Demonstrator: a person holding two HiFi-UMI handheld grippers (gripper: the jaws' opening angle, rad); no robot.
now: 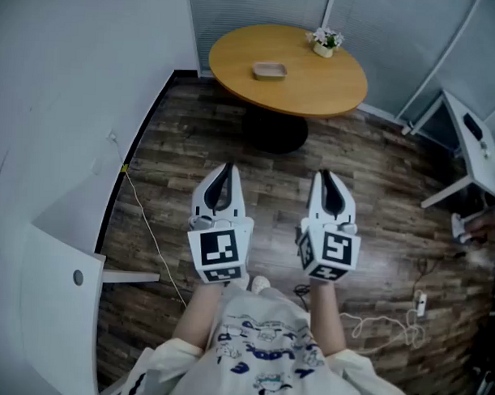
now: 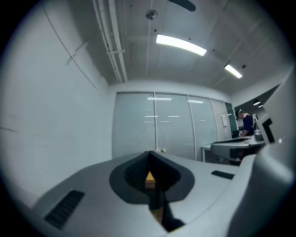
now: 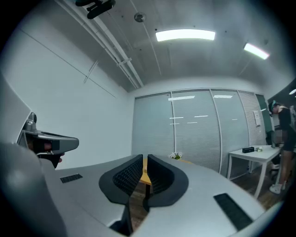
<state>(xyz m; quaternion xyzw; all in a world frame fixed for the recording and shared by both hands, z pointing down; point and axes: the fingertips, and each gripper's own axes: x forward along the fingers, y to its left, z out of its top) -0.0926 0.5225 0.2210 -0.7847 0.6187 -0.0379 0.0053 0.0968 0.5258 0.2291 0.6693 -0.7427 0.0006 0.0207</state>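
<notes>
Two white hand-held grippers, the left gripper [image 1: 224, 169] and the right gripper [image 1: 325, 177], are held side by side over a dark wood-plank floor [image 1: 378, 181], both empty.

The left gripper's black ribbed pads meet at the tips. The right gripper's jaws are closed to what looks like a hairline slit. A thin white cable [image 1: 149, 230] lies on the floor at left. Well ahead stands a round tan wooden table [image 1: 316, 82], which bears a small shallow tray [image 1: 269, 70] and a little pot of white flowers [image 1: 324, 43].

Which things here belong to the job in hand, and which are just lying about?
Likely in play: left gripper, right gripper, both empty; small tray on round table.
Lying about: flower pot, floor cable, white desk.
</notes>
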